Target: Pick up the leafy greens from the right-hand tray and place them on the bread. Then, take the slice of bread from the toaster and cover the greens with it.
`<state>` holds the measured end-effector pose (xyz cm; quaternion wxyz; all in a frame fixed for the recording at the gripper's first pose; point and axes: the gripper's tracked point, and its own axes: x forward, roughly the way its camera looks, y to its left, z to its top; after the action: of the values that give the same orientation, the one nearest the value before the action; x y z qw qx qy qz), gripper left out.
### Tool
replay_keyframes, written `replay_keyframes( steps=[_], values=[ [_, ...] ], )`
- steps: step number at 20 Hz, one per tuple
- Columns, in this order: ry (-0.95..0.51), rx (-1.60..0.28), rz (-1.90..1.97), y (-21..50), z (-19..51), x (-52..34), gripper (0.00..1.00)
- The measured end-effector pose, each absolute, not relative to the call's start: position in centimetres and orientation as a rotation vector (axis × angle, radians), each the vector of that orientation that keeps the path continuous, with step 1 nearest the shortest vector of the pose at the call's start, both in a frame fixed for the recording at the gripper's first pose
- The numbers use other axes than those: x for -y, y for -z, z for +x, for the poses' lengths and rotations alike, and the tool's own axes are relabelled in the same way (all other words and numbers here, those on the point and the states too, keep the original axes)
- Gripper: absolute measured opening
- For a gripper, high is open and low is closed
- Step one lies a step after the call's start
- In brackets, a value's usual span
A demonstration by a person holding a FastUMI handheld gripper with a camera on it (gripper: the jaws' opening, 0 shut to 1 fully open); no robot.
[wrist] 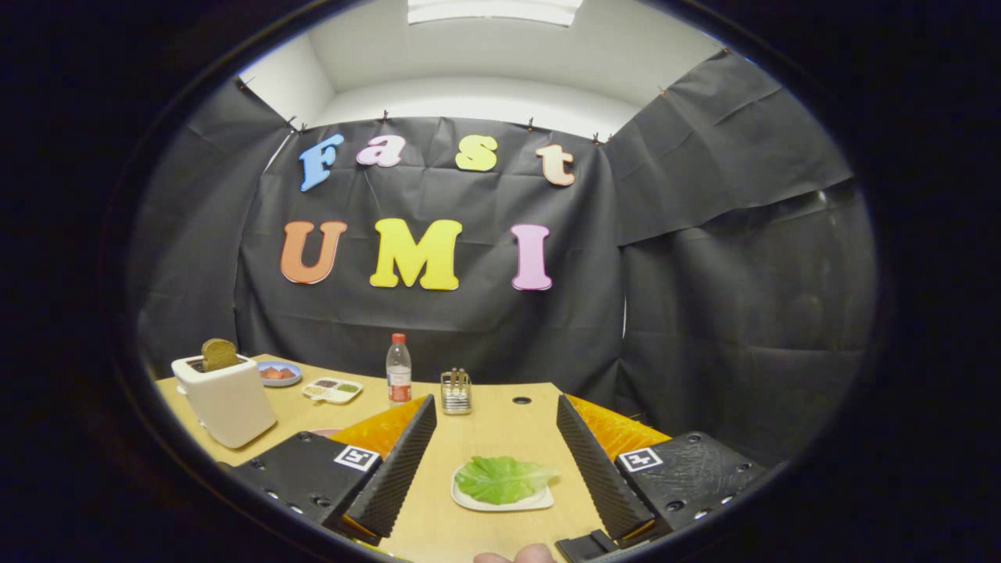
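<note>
Green, crinkled leafy greens (502, 478) lying flat on a small white tray (539, 500), leaf tip hanging a little past the tray's right rim; tray on the pale wooden table (493, 430), near its front edge. Gripper (500, 461) wide open, two black ribbed fingers (395, 469) spread well apart, tray and greens on the table between them, touching neither. Fingertip of a person's hand (516, 555) just behind the tray, at the near edge.

Toward the table's left edge, white toaster (227, 399) with a brown slice of bread (220, 354) standing upright in its slot, top half poking out. Just behind the toaster, toward the far left corner, blue-rimmed plate (279, 373) holding something reddish, too small to tell. Beside that, white divided dish (333, 389) with small amounts of greenish and pale stuff in its compartments. Near the far edge, clear bottle (399, 369) with a red cap and red label, upright; next to it a small wire holder (456, 391), contents unclear
</note>
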<state>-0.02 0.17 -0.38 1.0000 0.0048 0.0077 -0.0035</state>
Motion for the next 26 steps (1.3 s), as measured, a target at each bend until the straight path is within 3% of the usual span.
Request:
replay_keyframes(
  steps=[14, 26],
  values=[
    [0.04, -0.085, 0.022, 2.4, 2.0, 3.1, 0.95],
    [0.063, -0.482, 0.381, 14.8, 8.6, 6.0, 0.95]
  ],
)
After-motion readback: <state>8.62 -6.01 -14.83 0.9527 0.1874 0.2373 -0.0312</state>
